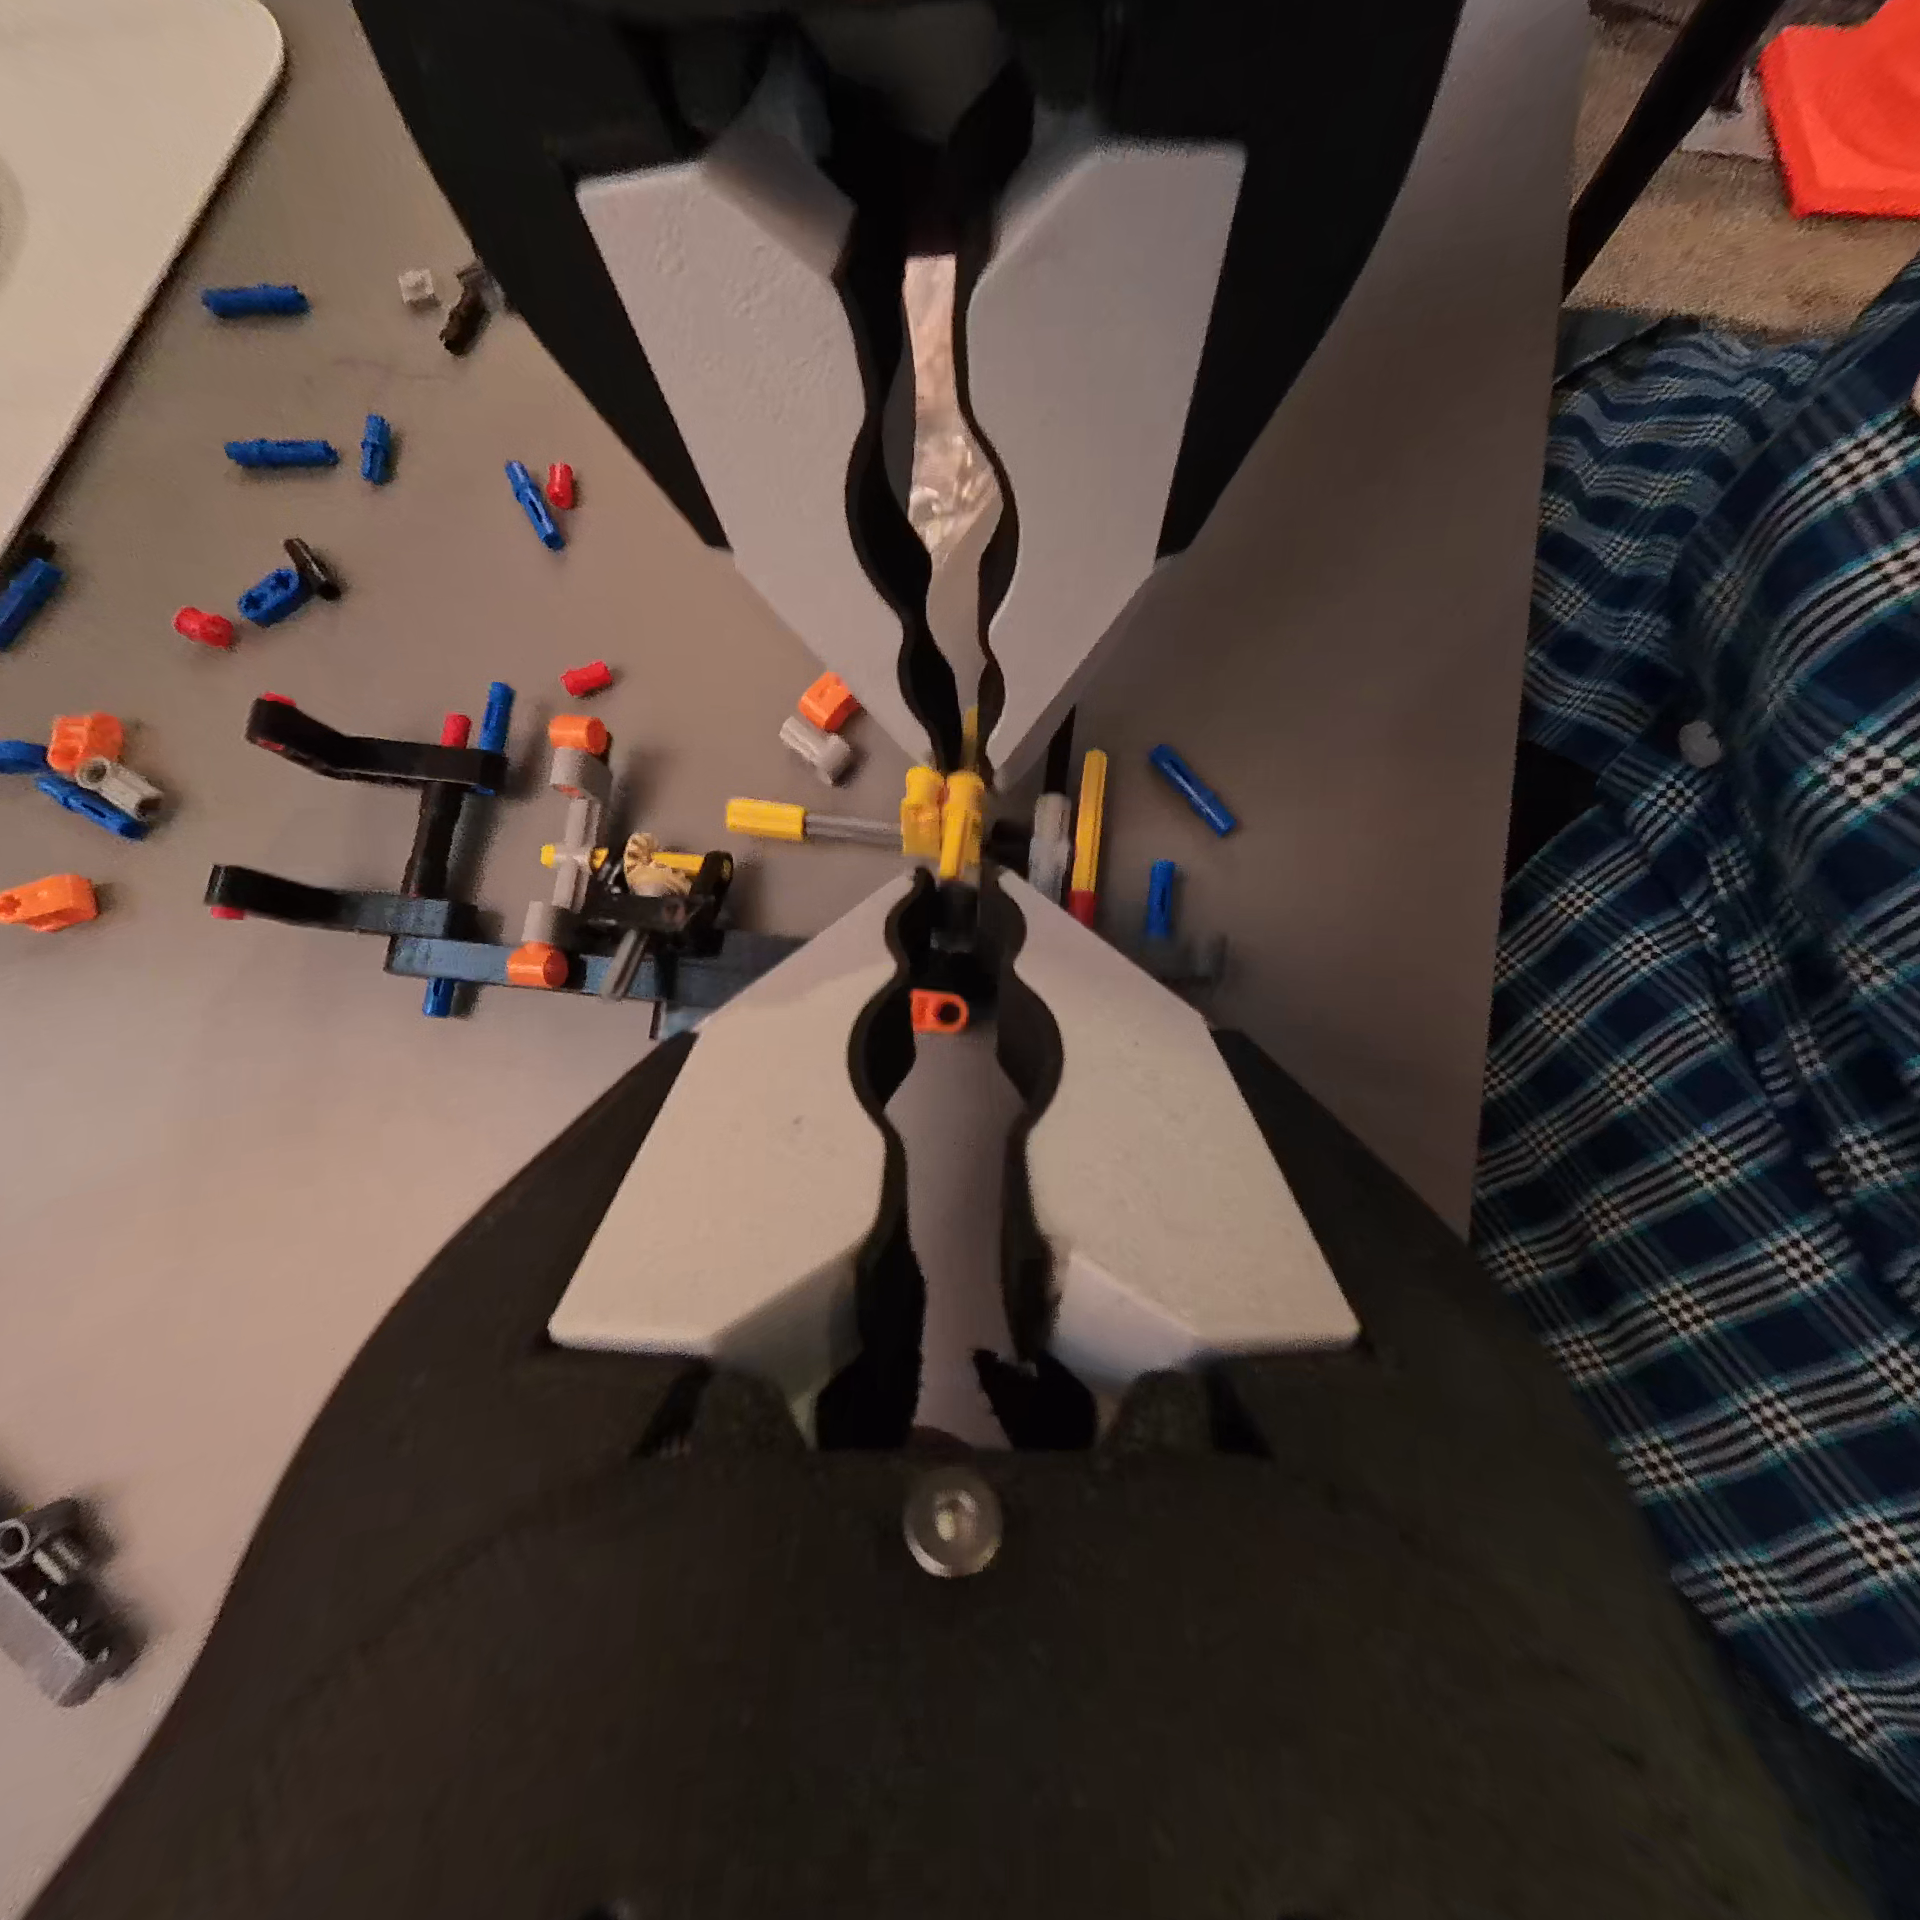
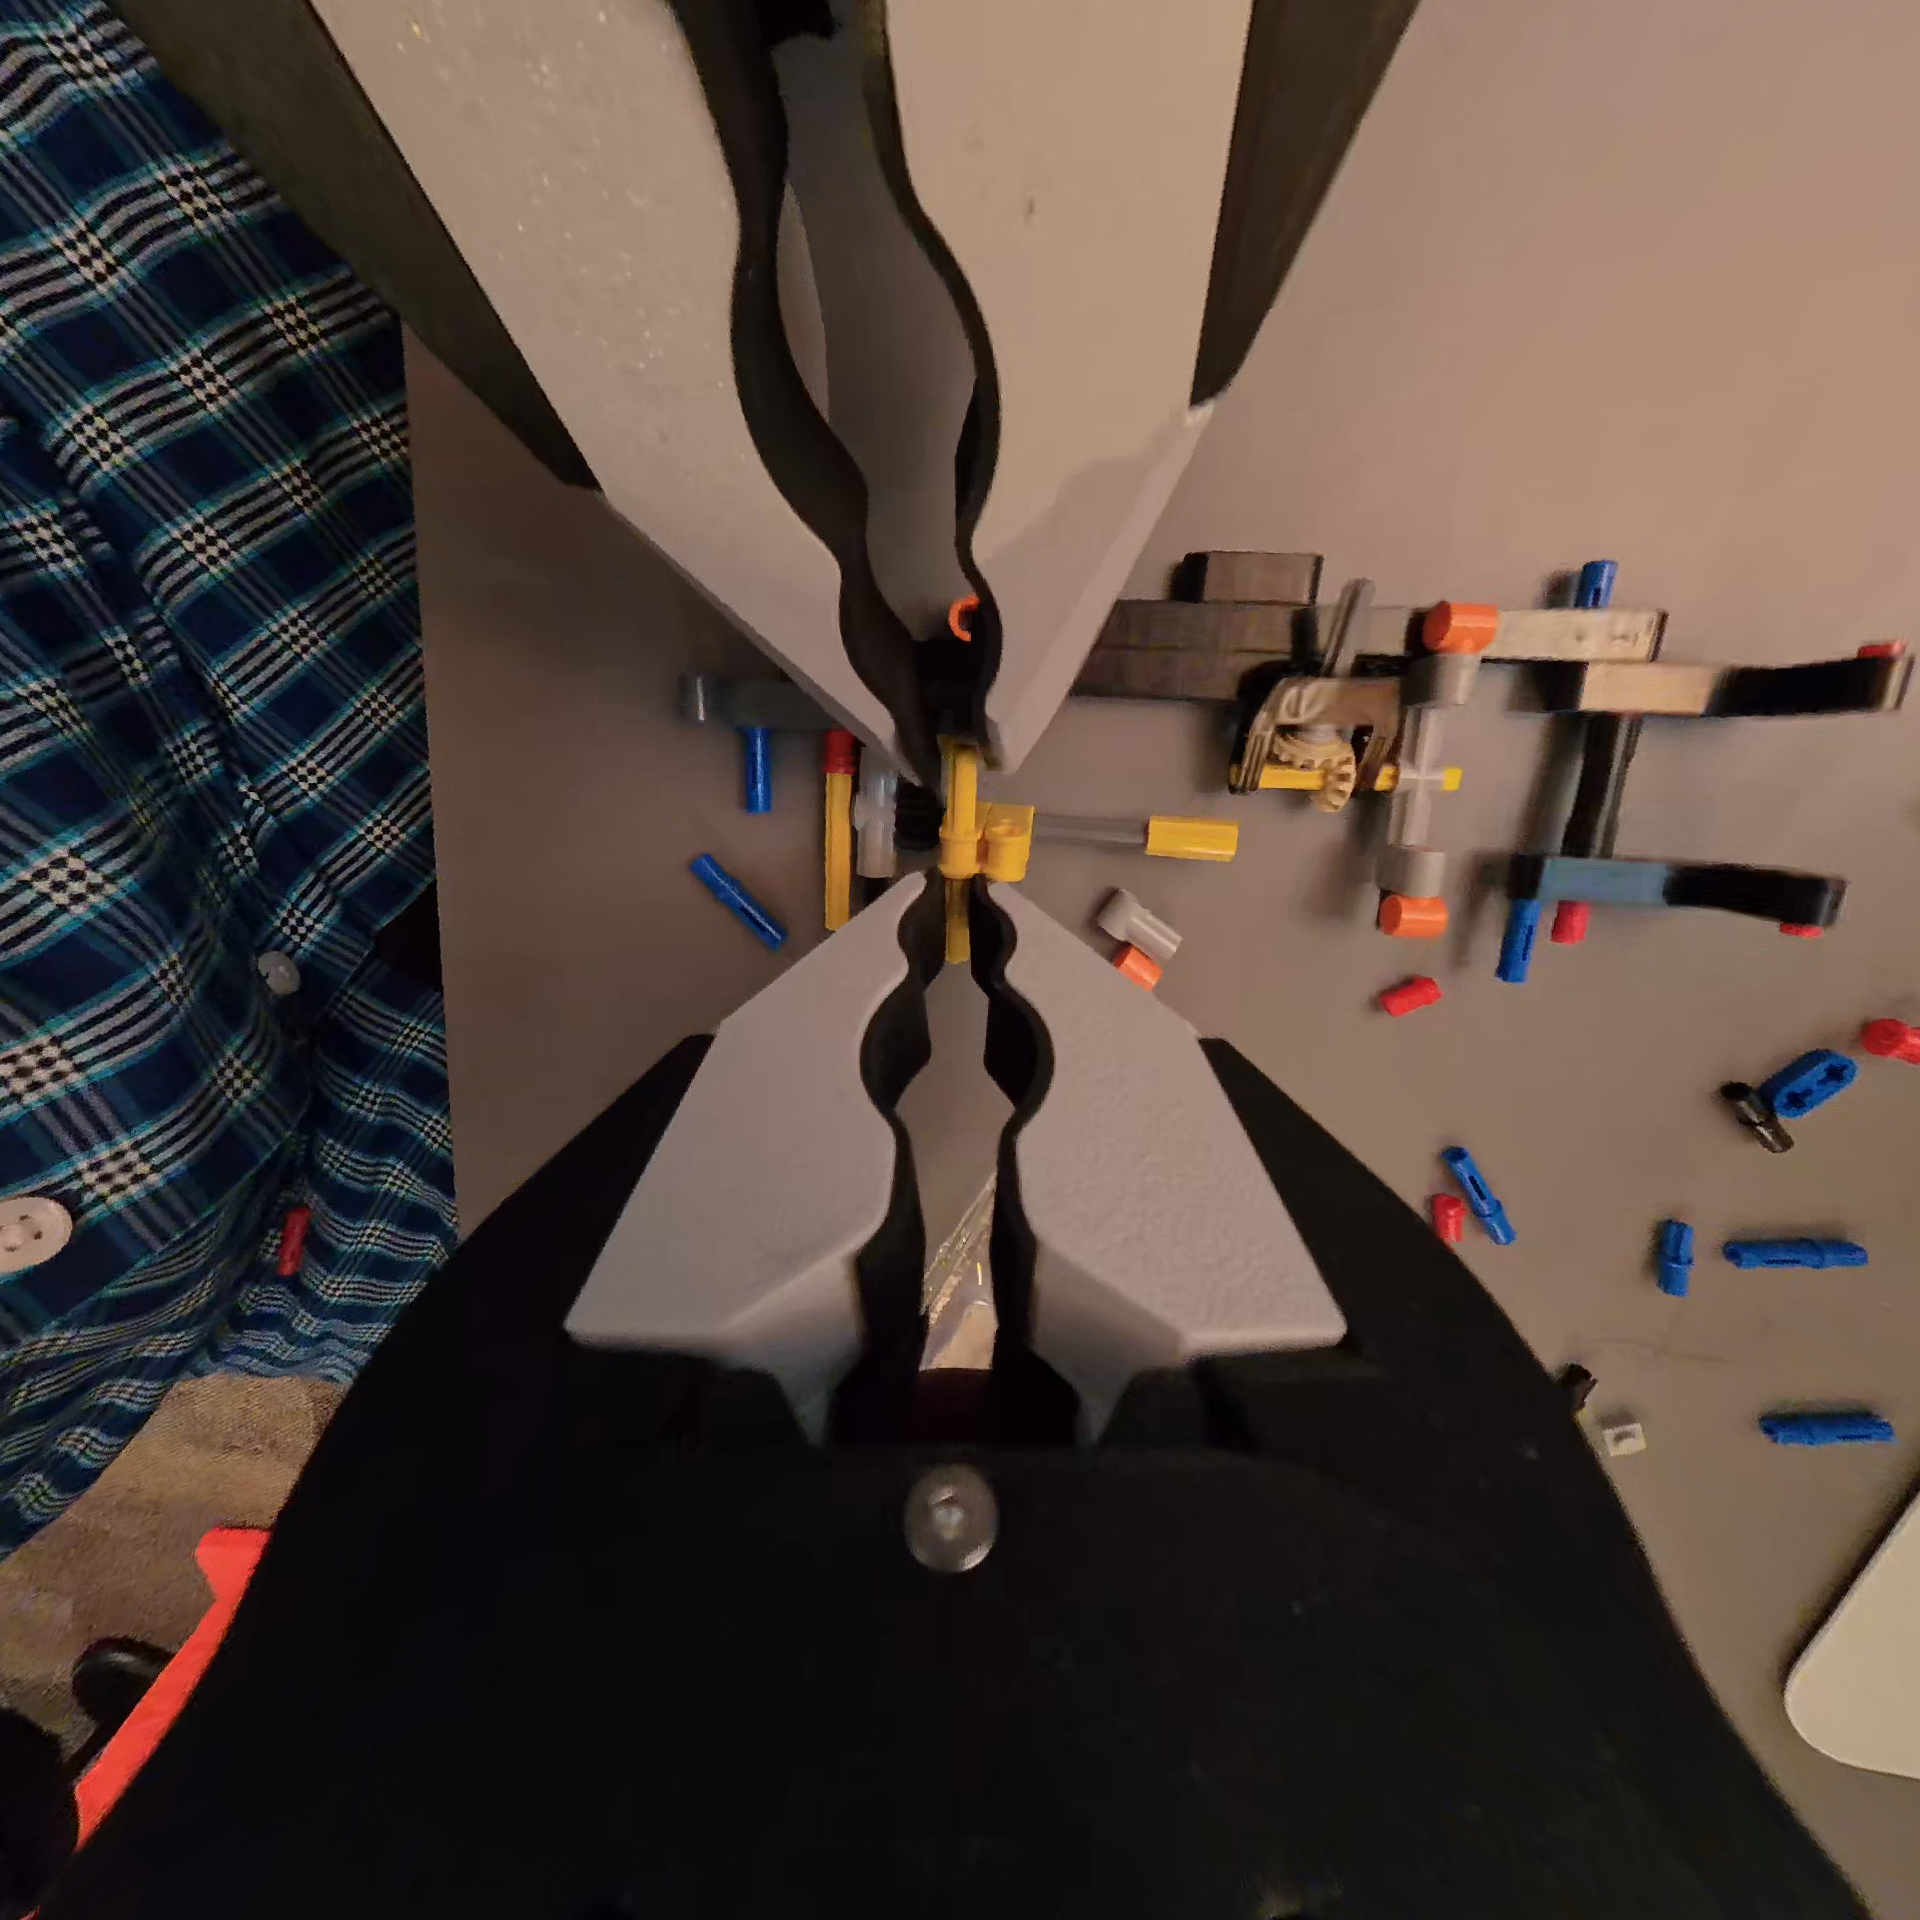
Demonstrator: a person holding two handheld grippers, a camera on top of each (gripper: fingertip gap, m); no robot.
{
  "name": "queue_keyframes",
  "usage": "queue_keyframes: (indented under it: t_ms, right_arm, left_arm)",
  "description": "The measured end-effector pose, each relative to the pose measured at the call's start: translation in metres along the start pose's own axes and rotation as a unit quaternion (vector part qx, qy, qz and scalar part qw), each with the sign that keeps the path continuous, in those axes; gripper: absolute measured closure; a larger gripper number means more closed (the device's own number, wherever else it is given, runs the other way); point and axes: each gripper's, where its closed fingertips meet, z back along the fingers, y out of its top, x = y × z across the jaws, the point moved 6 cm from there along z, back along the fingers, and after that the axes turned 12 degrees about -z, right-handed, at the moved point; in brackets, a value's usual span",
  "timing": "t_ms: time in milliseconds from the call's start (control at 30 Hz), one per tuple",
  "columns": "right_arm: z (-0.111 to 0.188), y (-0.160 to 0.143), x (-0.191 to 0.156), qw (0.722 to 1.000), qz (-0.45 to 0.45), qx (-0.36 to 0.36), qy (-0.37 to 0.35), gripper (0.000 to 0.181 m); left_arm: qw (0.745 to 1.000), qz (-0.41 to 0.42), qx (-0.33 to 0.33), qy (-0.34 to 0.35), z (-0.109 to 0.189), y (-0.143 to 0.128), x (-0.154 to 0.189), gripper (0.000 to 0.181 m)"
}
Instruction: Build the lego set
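Basically, the work piece is a small yellow connector sub-assembly [image 1: 943,821] held in the air above the grey tabletop [image 1: 312,1143], between the two opposed claws. A grey axle with a yellow sleeve [image 1: 767,819] sticks out of it sideways.

- Left claw [image 1: 951,899]: pressed in on a black piece with an orange connector [image 1: 938,1011] that joins the yellow part from its side.
- Right claw [image 2: 956,914]: pinching a thin yellow axle [image 2: 958,930] that runs through the yellow connector.
- Tips of both claws nearly meet at the joint, so very little of it is visible.

Looks like a press-fit in progress, axle into connector.

Risks from here:
- Slight misalignment between the claws would likely bind the axle or cock the connector.
- Pushing harder on a thin axle could make it slip or rotate in the pads.
- The side axle with its yellow sleeve is unsupported and may slide out.
- A dropped part would land among the loose blue pins [image 1: 281,452] and red pins [image 1: 203,625].

The larger black-and-blue frame build [image 1: 468,914] lies on the tabletop to the side, untouched.
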Motion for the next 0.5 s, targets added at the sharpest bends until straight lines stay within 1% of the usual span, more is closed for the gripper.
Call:
queue_keyframes:
  t_ms: [67,167,500]
  right_arm:
    - [-0.0001,-0.0002,0.0003,1.0,0.0,-0.001,0.001,0.179]
    - [-0.0005,0.0006,-0.0008,1.0,0.005,-0.005,0.0,0.179]
    - [-0.0015,0.002,-0.0007,1.0,0.008,-0.016,-0.006,0.179]
  left_arm:
    - [1.0,0.003,-0.006,-0.004,0.0014,-0.0038,-0.0001,0.169]
    - [1.0,0.004,-0.012,-0.012,0.0018,-0.0057,0.0009,0.176]
    - [1.0,0.004,0.0,-0.006,0.0033,-0.0053,0.0008,0.177]
